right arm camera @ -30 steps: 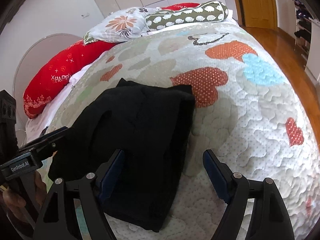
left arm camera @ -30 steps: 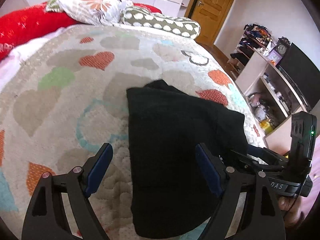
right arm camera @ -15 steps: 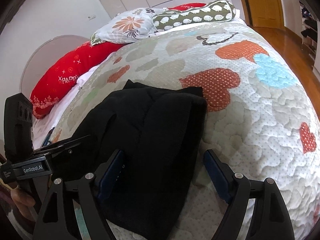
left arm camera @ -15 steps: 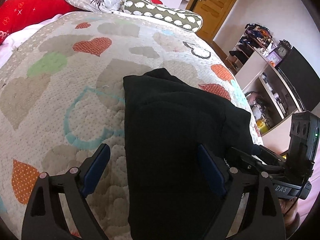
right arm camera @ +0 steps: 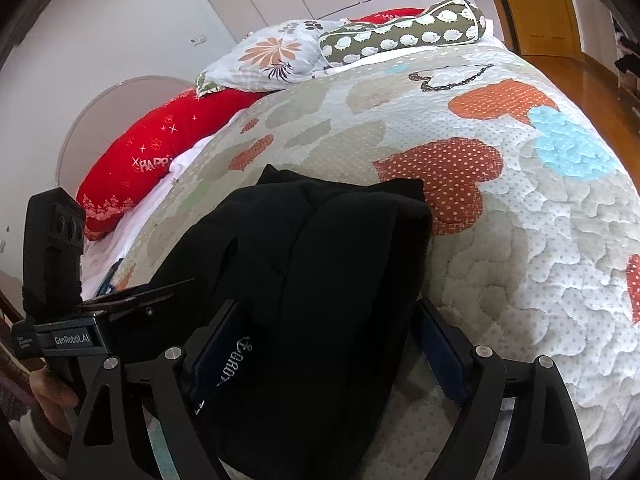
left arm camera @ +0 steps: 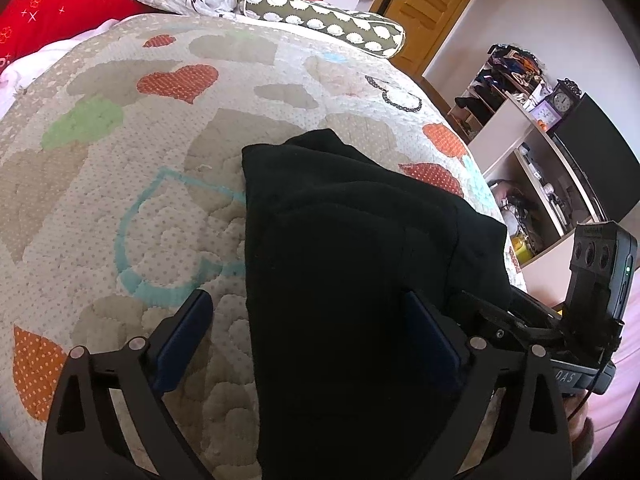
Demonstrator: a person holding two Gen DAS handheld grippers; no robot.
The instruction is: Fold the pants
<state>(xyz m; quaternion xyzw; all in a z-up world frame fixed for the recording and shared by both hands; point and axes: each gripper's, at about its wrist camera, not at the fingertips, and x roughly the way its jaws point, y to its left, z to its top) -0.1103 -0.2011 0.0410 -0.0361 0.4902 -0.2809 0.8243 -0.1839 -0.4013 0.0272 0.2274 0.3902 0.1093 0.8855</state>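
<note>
Both tools are black: the left gripper and right gripper have dark blue pads, silver screws, and a white "GenRobot.AI" label.

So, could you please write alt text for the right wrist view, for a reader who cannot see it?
Folded black pants lie on a heart-patterned quilt, with the open right gripper straddling their near end. The left gripper is at the left edge; a red pillow, a floral pillow and an olive bolster lie at the bed's head.
</note>
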